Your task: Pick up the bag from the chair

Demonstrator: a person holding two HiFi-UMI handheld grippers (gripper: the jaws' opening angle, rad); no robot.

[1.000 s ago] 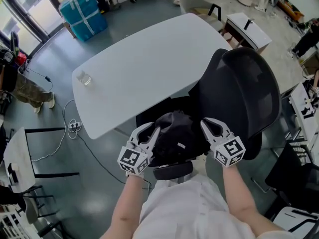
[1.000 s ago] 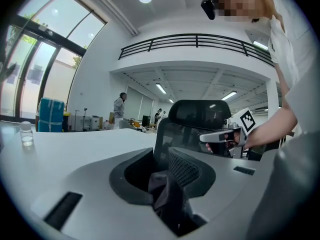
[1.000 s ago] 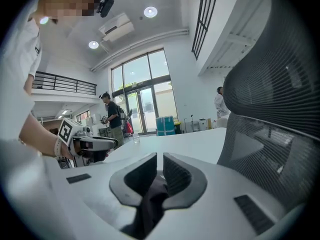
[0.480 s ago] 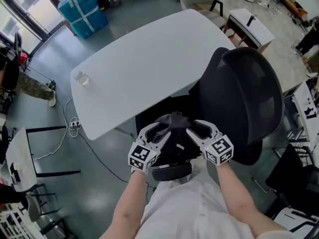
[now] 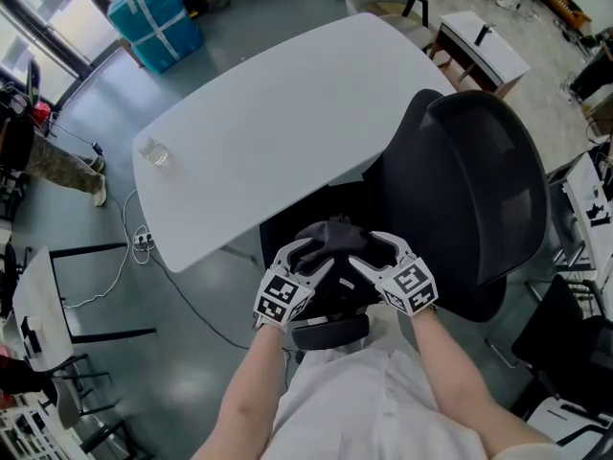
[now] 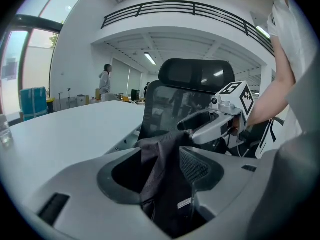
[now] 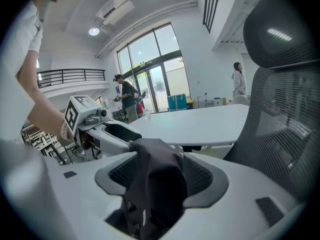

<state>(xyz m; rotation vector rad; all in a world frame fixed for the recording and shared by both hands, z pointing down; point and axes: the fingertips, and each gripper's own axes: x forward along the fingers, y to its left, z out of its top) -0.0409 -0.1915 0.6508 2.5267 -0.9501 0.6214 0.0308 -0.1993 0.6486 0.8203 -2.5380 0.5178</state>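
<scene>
A black fabric bag point(image 5: 337, 241) lies bunched on the seat of a black mesh office chair point(image 5: 479, 190), right below me. My left gripper point(image 5: 310, 258) is shut on the bag's left side and my right gripper point(image 5: 370, 254) on its right side. In the left gripper view, dark cloth point(image 6: 162, 176) fills the gap between the jaws, and the right gripper point(image 6: 217, 121) shows just beyond. The right gripper view has a fold of the bag point(image 7: 156, 181) pinched between its jaws, with the left gripper point(image 7: 97, 129) opposite.
A large white table point(image 5: 278, 113) stands just past the chair, with a clear glass point(image 5: 155, 151) near its left end. A blue wrapped box point(image 5: 156, 20) sits far left, small white tables point(image 5: 481, 51) far right, cables point(image 5: 139, 242) on the floor, and a person point(image 5: 48, 166) at the left edge.
Both grippers have come inward from the bag's sides and shut on it. The bag's cloth is now gathered up between them.
</scene>
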